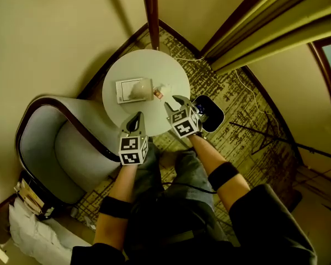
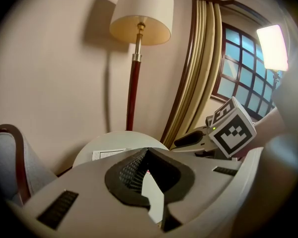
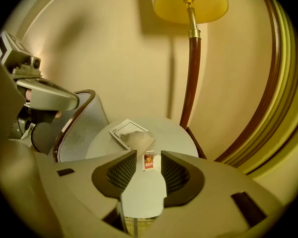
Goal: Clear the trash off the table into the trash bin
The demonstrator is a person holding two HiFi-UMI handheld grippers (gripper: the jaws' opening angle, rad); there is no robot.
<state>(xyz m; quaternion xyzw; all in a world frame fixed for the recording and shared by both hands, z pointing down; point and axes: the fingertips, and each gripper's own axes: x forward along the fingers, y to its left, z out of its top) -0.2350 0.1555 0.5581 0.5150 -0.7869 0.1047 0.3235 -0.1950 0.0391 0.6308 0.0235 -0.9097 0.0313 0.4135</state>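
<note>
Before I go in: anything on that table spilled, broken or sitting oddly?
Nothing spilled or damaged. The round table holds only loose litter: a crumpled clear plastic wrapper lying partly over a white card, and a small red packet beside it. The trash bin sits on the floor by the table.

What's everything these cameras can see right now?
table: one, white, round, centre
card: one, white, on the table
plastic wrapper: one, clear, overlapping the card
packet: one, red and white, right of the wrapper
bin: one, black, floor right of table
armchair: one, grey, left of table
floor lamp: one, dark red pole, cream shade, behind table
curtain: one, beige, right of lamp
carpet: one, patterned, floor
left gripper: one, grey, shut, at table's near edge
right gripper: one, grey, open, empty, facing the packet
</note>
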